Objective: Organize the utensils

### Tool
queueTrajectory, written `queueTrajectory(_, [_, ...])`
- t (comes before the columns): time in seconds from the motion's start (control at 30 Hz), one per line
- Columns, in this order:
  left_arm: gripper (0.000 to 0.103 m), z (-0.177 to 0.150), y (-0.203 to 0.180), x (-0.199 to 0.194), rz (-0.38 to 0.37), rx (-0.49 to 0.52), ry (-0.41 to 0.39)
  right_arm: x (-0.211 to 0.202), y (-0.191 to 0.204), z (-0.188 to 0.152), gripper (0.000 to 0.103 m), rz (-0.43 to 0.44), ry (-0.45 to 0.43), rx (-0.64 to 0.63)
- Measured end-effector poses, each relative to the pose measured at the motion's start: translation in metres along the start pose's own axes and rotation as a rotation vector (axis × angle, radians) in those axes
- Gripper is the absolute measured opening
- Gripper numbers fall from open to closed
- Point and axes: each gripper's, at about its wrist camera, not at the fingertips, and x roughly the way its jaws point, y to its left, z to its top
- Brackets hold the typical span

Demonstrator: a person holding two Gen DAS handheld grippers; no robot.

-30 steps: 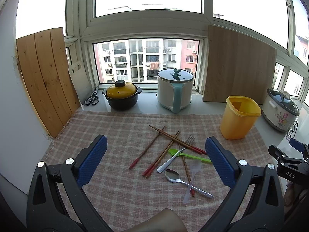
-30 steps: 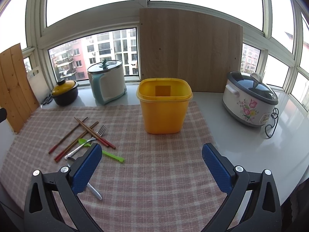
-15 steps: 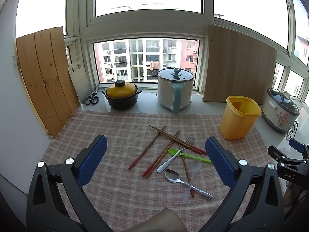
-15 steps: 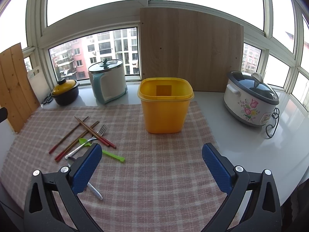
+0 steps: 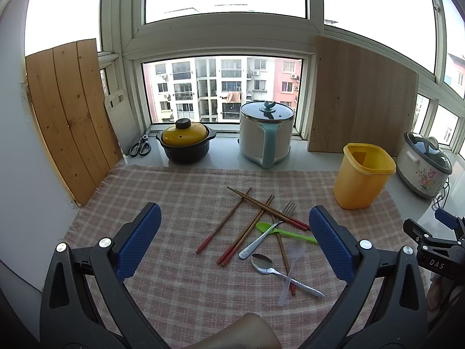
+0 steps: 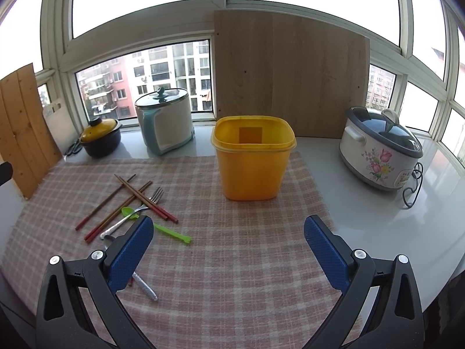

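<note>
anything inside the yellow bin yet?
Yellow bin shows only bare inner walls, with no utensil sticking out; its floor is hidden by the front wall. Utensils lie on the cloth.

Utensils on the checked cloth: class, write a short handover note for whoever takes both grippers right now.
Left gripper: open, empty, above the cloth facing the pile.
Right gripper: open, empty, facing the yellow container.
Things: chopsticks, fork, green spoon, metal spoon and clear plastic spoon lie crossed in one heap on the checked cloth. The container stands upright on the cloth to their right and looks empty.
Done: nothing moved yet.
Left: probably every utensil goes into the container.
</note>
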Motion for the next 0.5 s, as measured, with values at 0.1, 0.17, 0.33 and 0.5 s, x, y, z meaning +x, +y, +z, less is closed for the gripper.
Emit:
queueTrajectory(0.1, [0.103,-0.001,0.000,0.000,0.001,0.001,0.001,0.001,-0.001,0.000,0.103,0.004,0.005,0.000])
queueTrajectory(0.17, [0.103,-0.004,0.002,0.002,0.002,-0.003,0.006,0.002,-0.001,0.000,0.103,0.006,0.008,-0.002])
queueTrajectory(0.33, [0.103,-0.010,0.010,0.007,0.005,-0.008,0.019,0.003,0.000,0.001,0.103,0.007,0.012,-0.006])
queueTrajectory(0.5, [0.103,-0.012,0.014,0.011,0.022,-0.009,0.033,0.007,0.003,0.002,0.103,0.013,0.019,-0.011])
